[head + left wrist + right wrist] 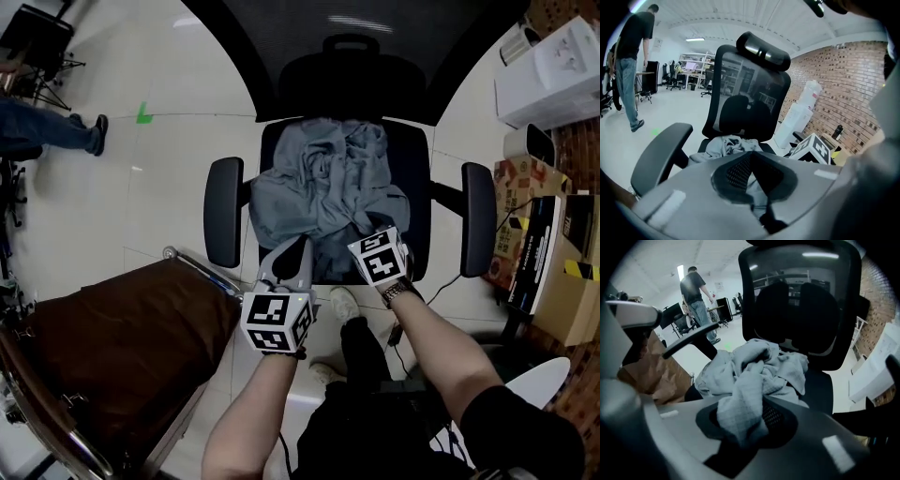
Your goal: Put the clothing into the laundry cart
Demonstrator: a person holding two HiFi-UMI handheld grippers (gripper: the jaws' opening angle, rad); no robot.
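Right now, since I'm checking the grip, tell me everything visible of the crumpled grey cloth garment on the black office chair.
The crumpled grey cloth garment lies bunched in soft, waffle-textured folds on the black office chair seat. The right gripper is shut on one fold; the left gripper pinches its near edge.

grey clothing (323, 183): one soft, crumpled garment heaped on the seat of a black office chair (441, 202). its near edge is bunched and pinched in the fingers of the right gripper (745, 411). laundry cart (122, 352): metal-framed, lined in dark brown fabric, just beside the chair's armrest, clear of the clothing.
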